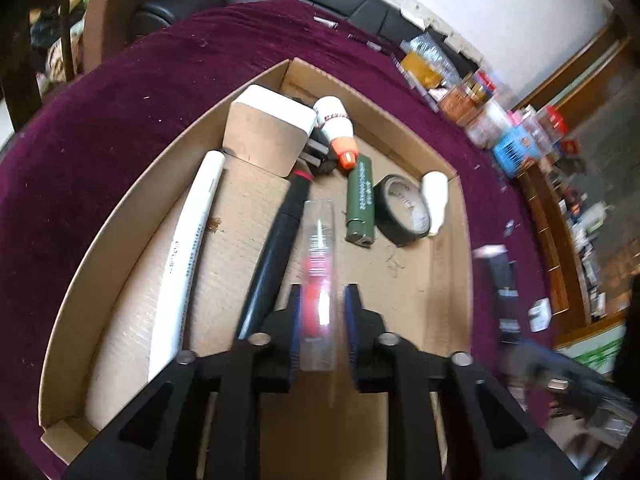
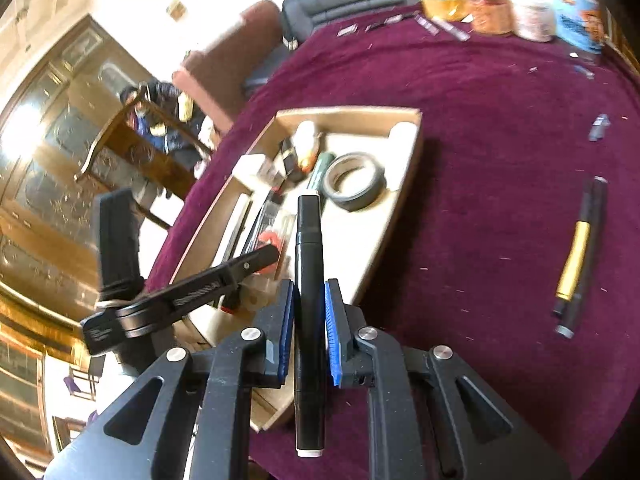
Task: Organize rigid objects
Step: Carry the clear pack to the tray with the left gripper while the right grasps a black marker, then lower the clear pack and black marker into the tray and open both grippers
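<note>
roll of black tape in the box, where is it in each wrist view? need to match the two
Left wrist: black tape roll, right of centre, between the green lighter and a white bottle.
Right wrist: same roll, just above centre, right of the lighter.
Shared landmark: the cardboard box.

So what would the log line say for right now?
left claw: clear tube between pads, over box | right claw: shut on black marker
</note>
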A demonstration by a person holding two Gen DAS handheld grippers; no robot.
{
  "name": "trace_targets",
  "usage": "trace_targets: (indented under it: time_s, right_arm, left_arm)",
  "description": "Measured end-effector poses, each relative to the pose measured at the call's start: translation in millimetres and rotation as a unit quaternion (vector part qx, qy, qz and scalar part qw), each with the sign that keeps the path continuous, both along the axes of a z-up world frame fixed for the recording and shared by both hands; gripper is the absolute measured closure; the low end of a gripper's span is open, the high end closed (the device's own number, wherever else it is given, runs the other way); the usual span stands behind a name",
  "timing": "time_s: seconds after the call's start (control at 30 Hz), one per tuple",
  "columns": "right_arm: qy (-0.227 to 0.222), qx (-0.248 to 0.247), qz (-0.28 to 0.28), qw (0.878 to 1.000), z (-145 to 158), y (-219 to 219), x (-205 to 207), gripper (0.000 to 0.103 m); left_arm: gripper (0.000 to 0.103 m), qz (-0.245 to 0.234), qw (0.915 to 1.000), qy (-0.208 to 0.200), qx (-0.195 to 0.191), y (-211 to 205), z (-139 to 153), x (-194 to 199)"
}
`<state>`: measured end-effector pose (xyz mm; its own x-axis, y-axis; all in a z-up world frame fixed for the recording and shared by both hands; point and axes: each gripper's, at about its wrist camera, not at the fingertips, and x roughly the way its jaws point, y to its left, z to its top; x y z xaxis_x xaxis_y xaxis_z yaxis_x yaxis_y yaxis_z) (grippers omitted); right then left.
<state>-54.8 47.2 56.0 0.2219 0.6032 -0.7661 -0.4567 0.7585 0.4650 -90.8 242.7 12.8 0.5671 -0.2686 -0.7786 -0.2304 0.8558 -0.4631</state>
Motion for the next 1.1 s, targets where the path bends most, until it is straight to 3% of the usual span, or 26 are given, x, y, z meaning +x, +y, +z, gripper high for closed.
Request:
trace_targets:
  time_s: [0.2,0.33,0.6,0.77,0.9,1.0,1.1]
  right_arm:
    - [0.032,-0.035,0.024,0.999,-26,39,8,0.090]
    - [0.042,-0.058,0.033,0.997,-35,56,13,0.090]
    - [0.022,-0.094,0.020,0.995,-37,78,31,0.088]
    - [-0.025,-0.130,-0.006,0.991,-34,76,45,0.088]
    - [-0.021,-0.085,-0.016,0.996,-20,61,43,0.088]
    - [-0.058,-0.064,-0.018,0.996,1,51,27,0.088]
    - [-0.129,-0.064,-0.029,0.989,27,33,4,0.073]
  left_arm:
    - [0.056,0.019,0.9974,-0.069,0.003,14,28,-42]
    - [0.040,0.059,0.9924,-0.103,0.034,31,45,-67]
    - [0.040,0.090,0.9854,-0.120,0.079,43,51,-79]
    - [0.040,0.090,0.9825,-0.124,0.106,40,51,-79]
    - [0.040,0.090,0.9800,-0.122,0.129,34,52,-79]
    - [0.040,0.092,0.9780,-0.122,0.142,28,55,-78]
    - [0.040,0.090,0.9752,-0.124,0.159,17,59,-79]
